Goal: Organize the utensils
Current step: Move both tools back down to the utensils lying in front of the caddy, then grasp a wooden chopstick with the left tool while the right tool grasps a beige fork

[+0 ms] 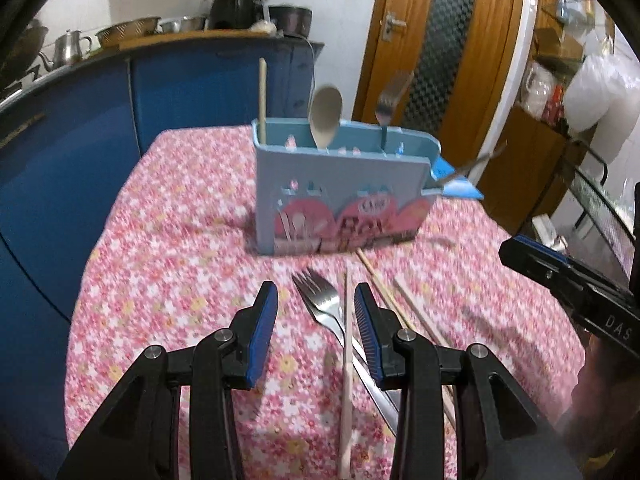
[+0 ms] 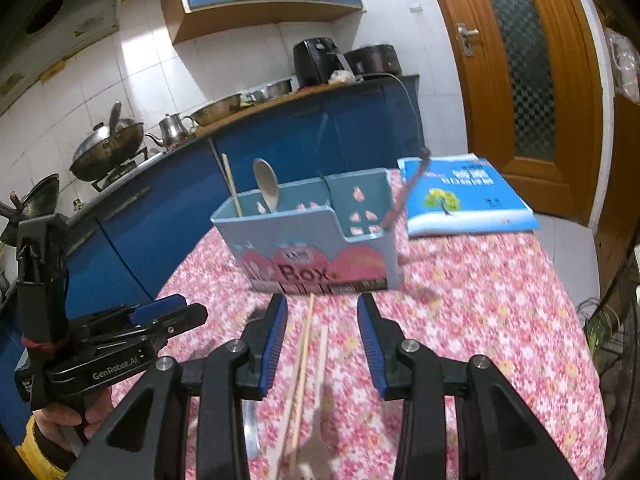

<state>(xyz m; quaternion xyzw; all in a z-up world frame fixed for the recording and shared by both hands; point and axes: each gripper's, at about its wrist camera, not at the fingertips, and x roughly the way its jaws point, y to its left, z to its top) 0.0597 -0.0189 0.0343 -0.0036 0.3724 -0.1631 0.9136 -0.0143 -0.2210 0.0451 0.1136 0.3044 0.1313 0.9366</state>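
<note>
A light-blue utensil box [image 1: 340, 196] [image 2: 320, 236] stands upright on the pink floral tablecloth. It holds a chopstick [image 1: 262, 96], a wooden spoon [image 1: 326, 116] [image 2: 266, 184] and a fork [image 1: 390, 100]. On the cloth in front lie a metal fork [image 1: 320, 300] and several wooden chopsticks [image 1: 347, 340] [image 2: 304, 352]. My left gripper [image 1: 316, 292] is open just above the lying fork and one chopstick, which show between its fingers. My right gripper [image 2: 322, 304] is open over two chopsticks. Neither holds anything.
A blue book [image 2: 464, 200] lies on the table behind the box. Blue cabinets [image 1: 180, 92] with pots, a kettle and an air fryer run along the left. A wooden door [image 2: 520, 80] stands far right. The left gripper [image 2: 160, 320] shows beside the right one.
</note>
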